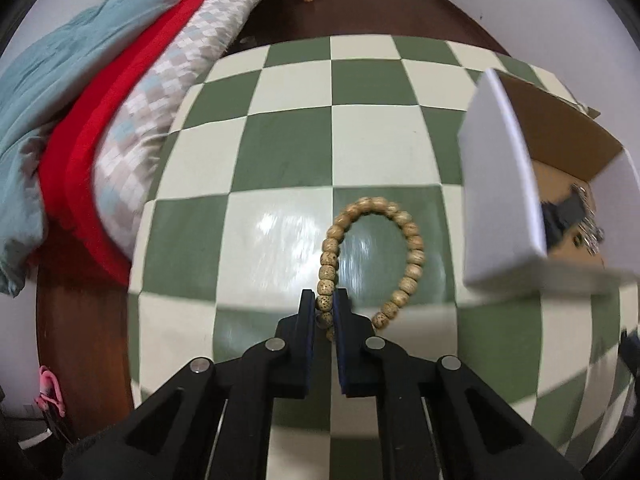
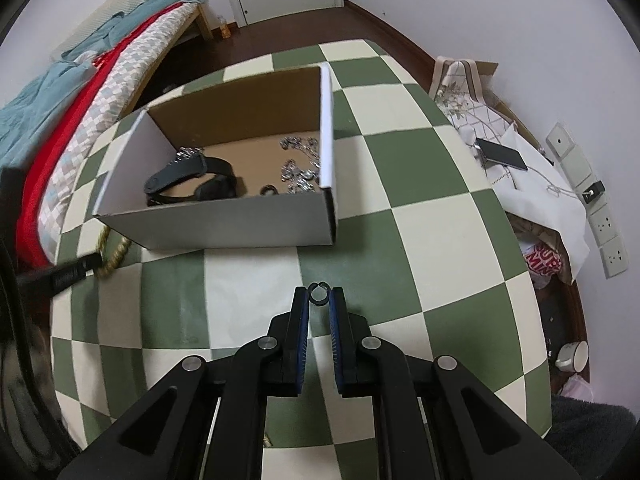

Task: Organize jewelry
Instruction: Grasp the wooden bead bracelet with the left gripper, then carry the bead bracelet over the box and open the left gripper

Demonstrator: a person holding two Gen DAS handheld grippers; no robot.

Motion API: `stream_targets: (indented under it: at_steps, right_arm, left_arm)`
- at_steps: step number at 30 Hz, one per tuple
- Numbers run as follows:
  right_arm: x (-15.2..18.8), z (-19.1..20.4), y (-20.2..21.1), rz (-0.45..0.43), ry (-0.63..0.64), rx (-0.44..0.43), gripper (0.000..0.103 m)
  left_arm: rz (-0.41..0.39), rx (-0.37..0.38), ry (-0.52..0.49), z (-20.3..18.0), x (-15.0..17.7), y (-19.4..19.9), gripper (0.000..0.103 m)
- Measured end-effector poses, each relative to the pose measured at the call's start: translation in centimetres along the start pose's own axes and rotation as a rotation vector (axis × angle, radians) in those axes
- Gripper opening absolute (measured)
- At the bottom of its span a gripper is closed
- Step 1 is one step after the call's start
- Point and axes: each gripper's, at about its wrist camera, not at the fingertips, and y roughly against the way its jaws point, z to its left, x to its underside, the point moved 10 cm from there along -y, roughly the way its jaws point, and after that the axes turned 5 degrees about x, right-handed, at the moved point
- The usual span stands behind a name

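At the far left a bed point(image 1: 120, 92) with red and teal bedding runs along the counter's left edge, close beside it. The left gripper point(image 1: 326, 300) has its jaws closed on a beaded bracelet point(image 1: 412, 256); the beads are tan and speckled, and the loop's long axis runs near to far, its rounded end pointing away from the jaws over the green-and-cream checked counter point(image 1: 288, 128). Whether the loop rests on the surface or hangs above it cannot be told. The checked surface to the left of and beyond the bracelet is bare up to the far edge.

To the right stands an open cardboard box point(image 2: 224, 224), white outside and brown inside, with its long axis left to right in the right wrist view. In it lie a black watch point(image 2: 188, 180) on the left, a small dark ring point(image 2: 269, 190) near the front wall and a tangle of silver chain jewelry point(image 2: 300, 164) against the right wall.

Near of the box, the right gripper point(image 2: 319, 294) pinches a small dark ring point(image 2: 319, 293) between its jaw tips, the ring's gap facing away. A band of bare checks separates it from the box.

Right of the counter, a phone point(image 2: 502, 154) lies on white cloth. A bag below it carries red print, too partial to read.
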Motion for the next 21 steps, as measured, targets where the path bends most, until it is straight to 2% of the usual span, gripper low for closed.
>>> stream_targets:
  at_steps: [6, 13, 17, 21]
  right_arm:
    - [-0.5, 0.9, 2.4, -0.040, 0.016, -0.019, 0.011]
    - [-0.8, 1.3, 5.0, -0.077, 0.016, -0.035, 0.011]
    - [-1.3, 1.3, 6.6, -0.096, 0.023, -0.048, 0.011]
    - [-2.6, 1.2, 8.6, -0.126, 0.026, -0.064, 0.011]
  left_arm:
    - [-0.072, 0.027, -0.043, -1.4, 2.0, 5.3, 0.007]
    - [-0.139, 0.079, -0.109, -3.8, 2.8, 10.4, 0.007]
    - [-0.180, 0.127, -0.127, -5.3, 2.1, 13.0, 0.007]
    - [-0.235, 0.187, -0.126, -6.9, -0.4, 15.9, 0.007]
